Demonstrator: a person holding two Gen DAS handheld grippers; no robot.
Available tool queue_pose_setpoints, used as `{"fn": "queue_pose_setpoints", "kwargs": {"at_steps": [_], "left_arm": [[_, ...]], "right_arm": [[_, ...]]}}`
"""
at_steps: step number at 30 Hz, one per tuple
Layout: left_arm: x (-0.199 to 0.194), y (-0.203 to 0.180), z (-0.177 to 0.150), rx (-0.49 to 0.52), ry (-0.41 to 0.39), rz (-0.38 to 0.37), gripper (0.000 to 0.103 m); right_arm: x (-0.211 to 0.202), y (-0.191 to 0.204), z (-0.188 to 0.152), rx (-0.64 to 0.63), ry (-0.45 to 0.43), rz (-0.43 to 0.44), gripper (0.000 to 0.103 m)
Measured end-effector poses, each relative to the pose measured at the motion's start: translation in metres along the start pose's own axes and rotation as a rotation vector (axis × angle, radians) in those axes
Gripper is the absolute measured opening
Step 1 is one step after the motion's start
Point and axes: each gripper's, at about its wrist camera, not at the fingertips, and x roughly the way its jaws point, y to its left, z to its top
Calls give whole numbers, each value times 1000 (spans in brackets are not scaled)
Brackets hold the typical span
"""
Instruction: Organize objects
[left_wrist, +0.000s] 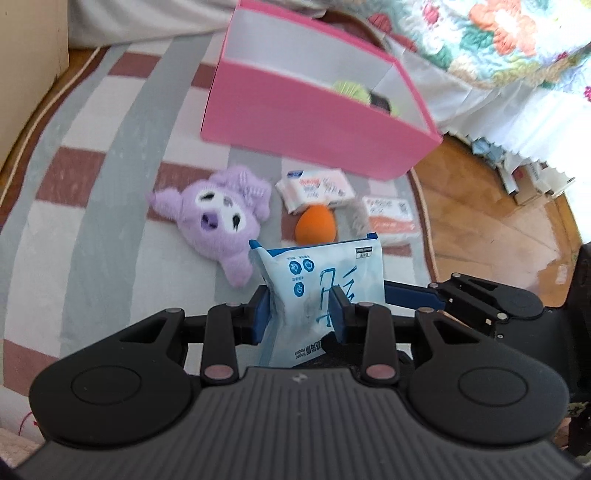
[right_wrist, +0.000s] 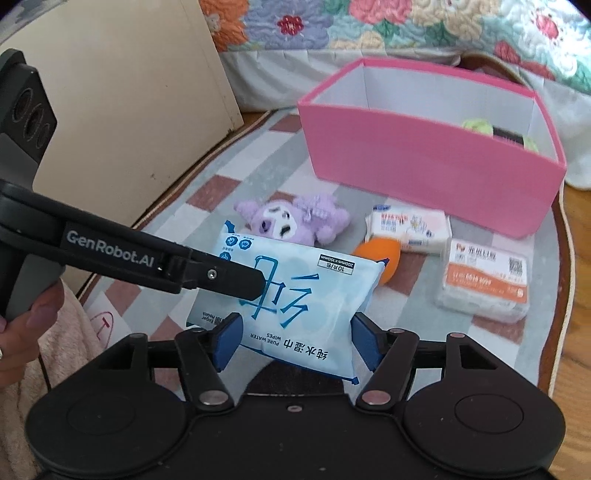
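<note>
My left gripper (left_wrist: 301, 308) pinched the wipes pack (right_wrist: 291, 291), lifted above the rug (left_wrist: 110, 206), long axis crosswise before my right gripper (right_wrist: 295, 341), whose parted pads flanked it without pressing.

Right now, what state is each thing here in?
Blue wet wipes pack: off the rug, pinched by left gripper.
Right gripper: open, pads flanking the pack.
Pink box: open-topped, partly filled.
Purple plush toy: lying on the rug.
Orange sponge: on the rug.
</note>
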Motion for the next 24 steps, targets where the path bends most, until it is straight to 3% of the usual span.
{"fn": "queue_pose_setpoints", "kwargs": {"at_steps": [13, 24], "left_arm": [[-29, -30, 21, 51, -84, 7, 33], [-45, -42, 58, 62, -126, -17, 33]], "right_arm": [[-31, 2, 26, -37, -88, -24, 74], [-46, -1, 50, -76, -139, -48, 75]]}}
